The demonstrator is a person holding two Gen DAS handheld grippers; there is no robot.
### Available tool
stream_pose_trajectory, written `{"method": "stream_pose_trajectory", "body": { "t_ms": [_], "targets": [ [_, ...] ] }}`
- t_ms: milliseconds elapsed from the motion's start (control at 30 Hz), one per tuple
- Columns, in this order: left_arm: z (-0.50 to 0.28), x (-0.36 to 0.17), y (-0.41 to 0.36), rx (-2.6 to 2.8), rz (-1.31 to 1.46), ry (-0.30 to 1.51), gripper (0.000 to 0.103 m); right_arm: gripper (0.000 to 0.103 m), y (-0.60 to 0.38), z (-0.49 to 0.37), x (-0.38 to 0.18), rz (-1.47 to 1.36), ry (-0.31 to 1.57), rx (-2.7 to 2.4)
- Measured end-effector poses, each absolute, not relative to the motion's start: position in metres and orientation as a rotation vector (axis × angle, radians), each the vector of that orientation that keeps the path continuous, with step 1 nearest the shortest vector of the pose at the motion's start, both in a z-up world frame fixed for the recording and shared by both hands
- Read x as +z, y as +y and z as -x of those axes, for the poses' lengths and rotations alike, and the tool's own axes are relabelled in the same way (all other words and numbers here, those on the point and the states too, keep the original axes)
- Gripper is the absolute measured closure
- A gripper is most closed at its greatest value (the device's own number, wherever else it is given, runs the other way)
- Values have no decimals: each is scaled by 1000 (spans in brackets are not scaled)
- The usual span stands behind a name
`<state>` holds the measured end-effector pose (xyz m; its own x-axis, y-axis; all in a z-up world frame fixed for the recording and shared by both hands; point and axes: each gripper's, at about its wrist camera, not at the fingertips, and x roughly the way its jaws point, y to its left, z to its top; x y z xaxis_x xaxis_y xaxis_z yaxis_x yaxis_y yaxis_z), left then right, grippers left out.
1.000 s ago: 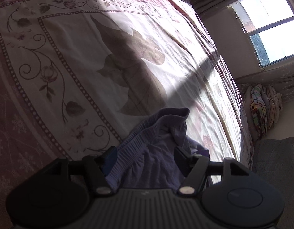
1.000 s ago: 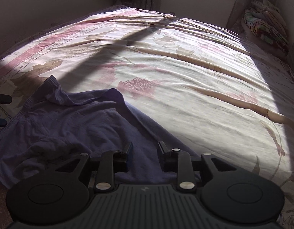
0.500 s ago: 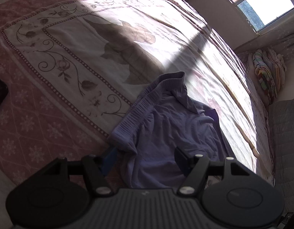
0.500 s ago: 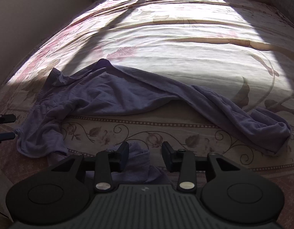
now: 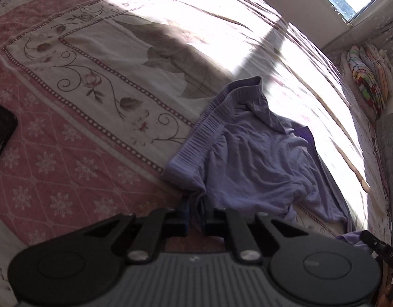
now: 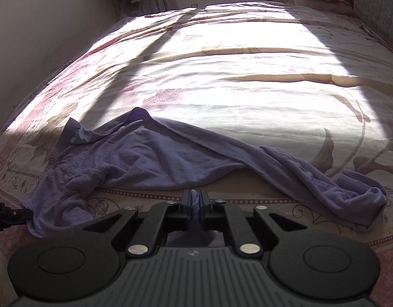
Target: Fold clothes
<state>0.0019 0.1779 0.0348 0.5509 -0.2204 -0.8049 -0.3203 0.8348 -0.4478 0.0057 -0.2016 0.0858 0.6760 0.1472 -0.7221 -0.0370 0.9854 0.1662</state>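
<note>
A purple garment (image 5: pixel 247 163) with a ribbed waistband (image 5: pixel 217 120) lies crumpled near the front edge of the bed. My left gripper (image 5: pixel 196 204) is closing, and its pads pinch the near corner of the waistband. In the right wrist view the garment (image 6: pixel 158 158) stretches across the bed, one leg (image 6: pixel 349 194) trailing right. My right gripper (image 6: pixel 195 199) is closing too, with a fold of the purple cloth squeezed between its pads. Each gripper shows at the edge of the other's view: the right gripper (image 5: pixel 375 243) and the left gripper (image 6: pixel 7 215).
The bed carries a cream and pink floral sheet (image 5: pixel 94 76), half in sunlight. Folded colourful bedding (image 5: pixel 367 84) is stacked at the head, beside a grey padded headboard (image 5: pixel 388 153). A dark object (image 5: pixel 2 128) lies at the left edge. A wall (image 6: pixel 30 38) runs along the far side.
Both grippers drew back toward the bed's front edge and rolled. Both went from open around the cloth to pinched on it. The garment now lies spread wider across the bed.
</note>
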Motion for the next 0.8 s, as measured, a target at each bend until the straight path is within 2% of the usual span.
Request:
{"method": "stream_pose_trajectory", "body": {
  "t_ms": [33, 200, 367, 800],
  "targets": [
    [0, 37, 179, 65, 619, 986, 101, 96, -203, -4, 95, -130, 792, 96],
    [9, 57, 186, 82, 643, 875, 102, 96, -214, 9, 137, -43, 641, 48],
    [11, 63, 194, 121, 633, 846, 102, 96, -226, 32, 148, -23, 615, 26],
    [15, 62, 205, 216, 583, 839, 102, 96, -231, 102, 54, -68, 910, 35]
  ]
}}
